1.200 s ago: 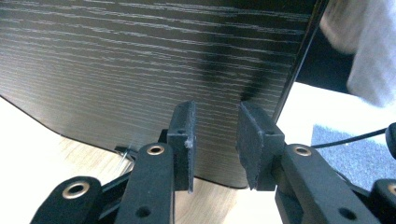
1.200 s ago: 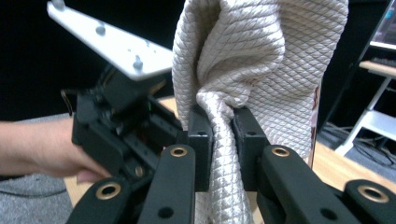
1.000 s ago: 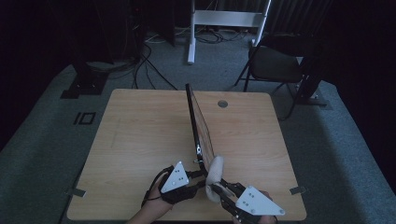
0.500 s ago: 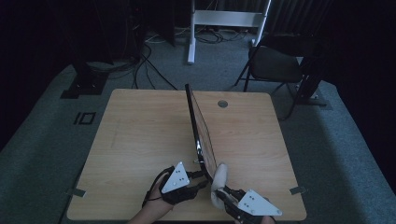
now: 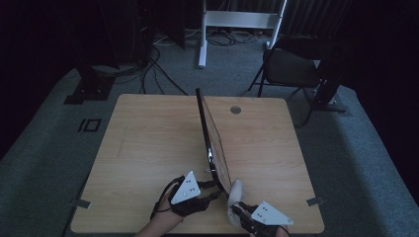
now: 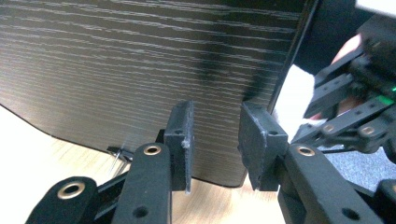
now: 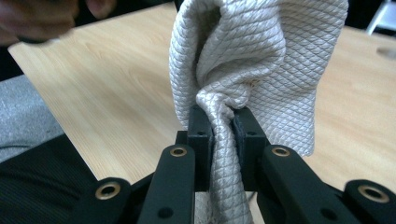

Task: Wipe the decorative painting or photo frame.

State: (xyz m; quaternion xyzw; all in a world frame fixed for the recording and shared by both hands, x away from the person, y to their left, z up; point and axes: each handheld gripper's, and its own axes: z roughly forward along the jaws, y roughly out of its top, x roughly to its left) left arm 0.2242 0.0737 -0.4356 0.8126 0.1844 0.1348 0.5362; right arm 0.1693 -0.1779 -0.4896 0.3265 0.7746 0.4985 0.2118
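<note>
A thin panel [image 5: 212, 138] stands on its edge across the middle of the wooden table [image 5: 148, 148]. Its left face is dark wood grain [image 6: 116, 70] and its right face looks wood-coloured. My left gripper [image 5: 213, 190] sits at the panel's near end on the dark side. Its jaws [image 6: 215, 140] stand apart in front of the dark face, near the lower corner, with nothing pressed between the pads. My right gripper [image 5: 237, 210] is just right of that near end, shut on a bunched white quilted cloth [image 7: 252, 56]. The cloth [image 5: 236, 192] rests against the panel's near right face.
A round cable hole [image 5: 235, 109] lies in the table's far right part. A dark folding chair [image 5: 291, 69], a white stand frame [image 5: 237, 19] and floor cables lie beyond the table. The table's front edge runs right under both hands.
My right gripper has carried the cloth down along the panel's near end, toward the table's front edge. The left gripper and the panel have kept still.
</note>
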